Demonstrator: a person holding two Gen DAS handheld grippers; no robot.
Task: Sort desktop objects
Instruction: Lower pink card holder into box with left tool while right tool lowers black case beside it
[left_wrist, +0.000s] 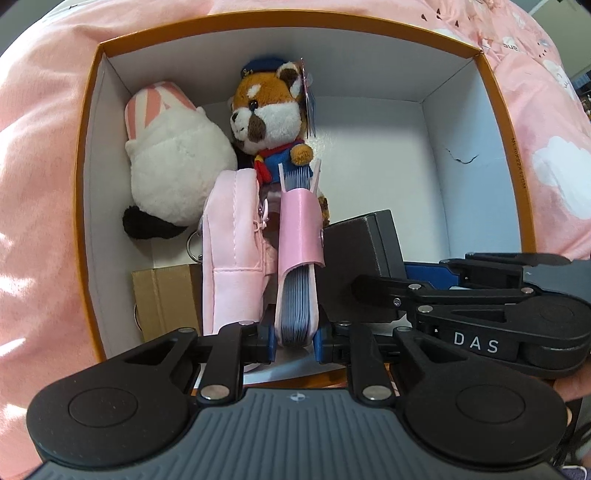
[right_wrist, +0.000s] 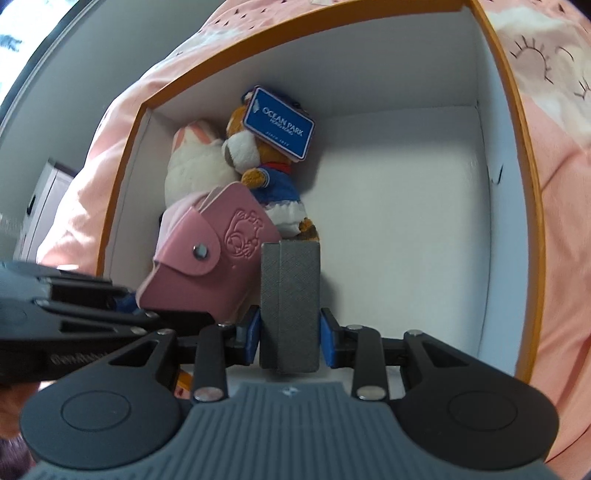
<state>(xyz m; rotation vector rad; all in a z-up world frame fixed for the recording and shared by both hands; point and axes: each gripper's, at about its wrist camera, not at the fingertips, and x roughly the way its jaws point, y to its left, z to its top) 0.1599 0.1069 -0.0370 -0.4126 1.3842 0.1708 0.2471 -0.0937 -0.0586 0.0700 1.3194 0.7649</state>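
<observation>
Right wrist: blue tag (right_wrist: 282, 123) reads "OCEAN PARK"; left claw (left_wrist: 295, 338) "DAS".

Both my wrist cameras look steeply down, close above the orange-rimmed box (left_wrist: 491, 96); both share the plush fox (left_wrist: 271, 107) at twelve o'clock.

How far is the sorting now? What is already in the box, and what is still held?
Done: the red panda plush, white plush, pink pouch and brown box lie in the orange-rimmed box. In hand: the left gripper grips the pink card holder; the right gripper grips the grey case, both over the box. Left: releasing both.
</observation>
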